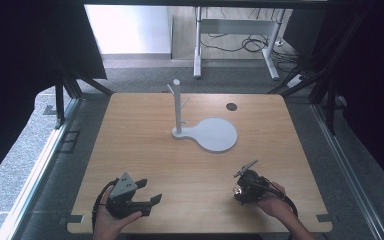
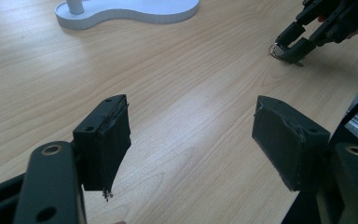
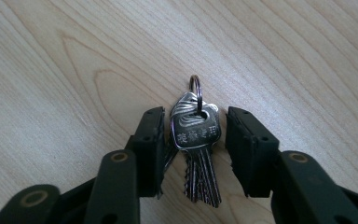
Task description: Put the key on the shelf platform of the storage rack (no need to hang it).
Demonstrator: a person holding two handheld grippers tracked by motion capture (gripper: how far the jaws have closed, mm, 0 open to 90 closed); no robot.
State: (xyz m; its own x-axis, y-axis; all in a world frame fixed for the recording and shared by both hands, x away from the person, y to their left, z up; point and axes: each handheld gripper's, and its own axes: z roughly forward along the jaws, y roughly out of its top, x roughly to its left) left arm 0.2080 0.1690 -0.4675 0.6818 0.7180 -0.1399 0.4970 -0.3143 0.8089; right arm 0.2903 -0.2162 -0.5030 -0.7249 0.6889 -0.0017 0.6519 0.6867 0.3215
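Observation:
A bunch of silver keys point(image 3: 196, 140) on a ring lies flat on the wooden table point(image 1: 145, 150). My right gripper point(image 3: 195, 116) points down at it, one jaw on each side of the key heads; the left jaw is almost touching and a small gap shows at the right jaw. In the left gripper view the keys point(image 2: 278, 50) sit at the tips of that right gripper point(image 2: 291, 44). My left gripper point(image 2: 191, 105) is wide open over bare wood, with nothing between its jaws. From above, the left gripper point(image 1: 150, 191) is near the front left and the right gripper point(image 1: 239, 191) near the front right.
A white stand point(image 1: 177, 107) with a post, short pegs and a round flat base point(image 1: 216, 135) stands mid-table, toward the back. A dark round hole point(image 1: 231, 106) lies behind it. Beyond the far edge are desk legs and cables on the floor.

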